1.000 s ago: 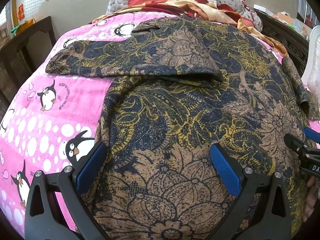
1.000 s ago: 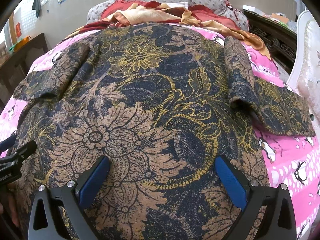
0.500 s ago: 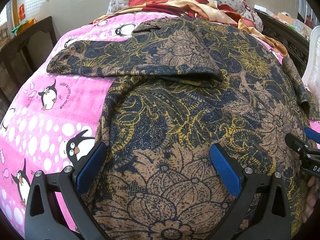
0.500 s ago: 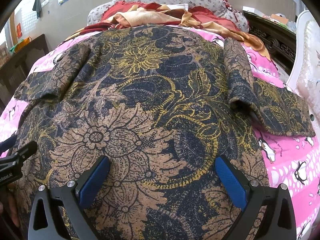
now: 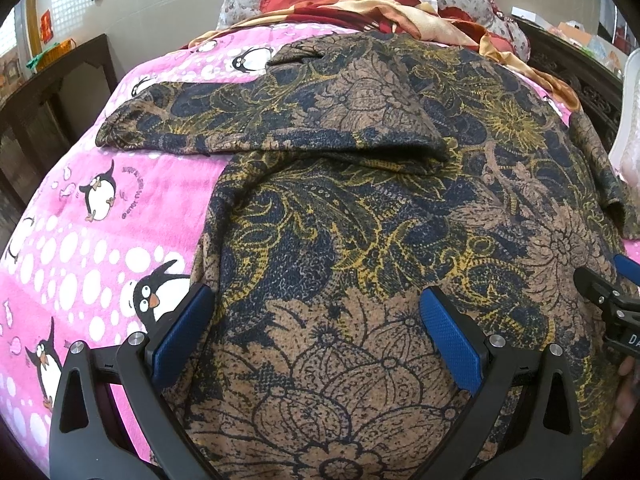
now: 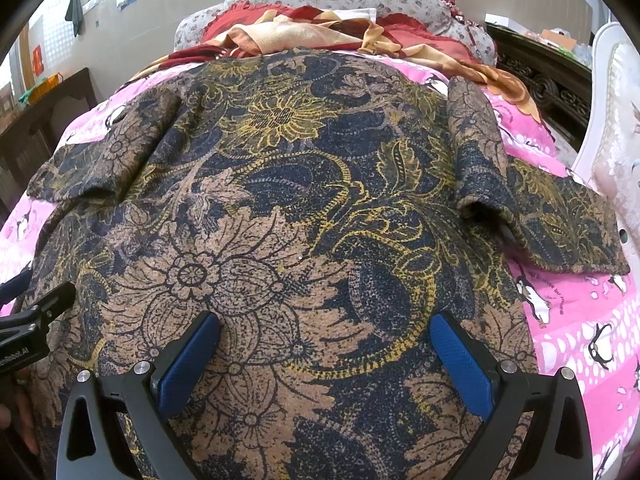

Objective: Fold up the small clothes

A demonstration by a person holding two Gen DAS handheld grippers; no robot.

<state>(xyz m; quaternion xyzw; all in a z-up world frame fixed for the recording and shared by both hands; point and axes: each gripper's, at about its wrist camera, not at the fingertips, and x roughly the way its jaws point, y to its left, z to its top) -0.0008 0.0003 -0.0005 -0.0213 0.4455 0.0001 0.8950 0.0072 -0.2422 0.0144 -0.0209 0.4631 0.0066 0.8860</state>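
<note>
A brown, navy and yellow floral garment (image 5: 360, 208) lies spread flat on a pink penguin bedspread (image 5: 100, 216). It also shows in the right wrist view (image 6: 288, 216). Its left sleeve (image 5: 224, 124) and right sleeve (image 6: 560, 220) stick out sideways. My left gripper (image 5: 314, 320) is open and empty, low over the garment's near left part. My right gripper (image 6: 324, 338) is open and empty over the near right part. Each gripper shows at the edge of the other's view: the right one (image 5: 612, 304) and the left one (image 6: 32, 316).
Red and tan cloths and a floral pillow (image 6: 320, 20) are piled at the bed's far end. A dark wooden cabinet (image 5: 48, 100) stands left of the bed. A carved dark headboard (image 6: 552, 80) and a white padded piece (image 6: 616, 128) stand at the right.
</note>
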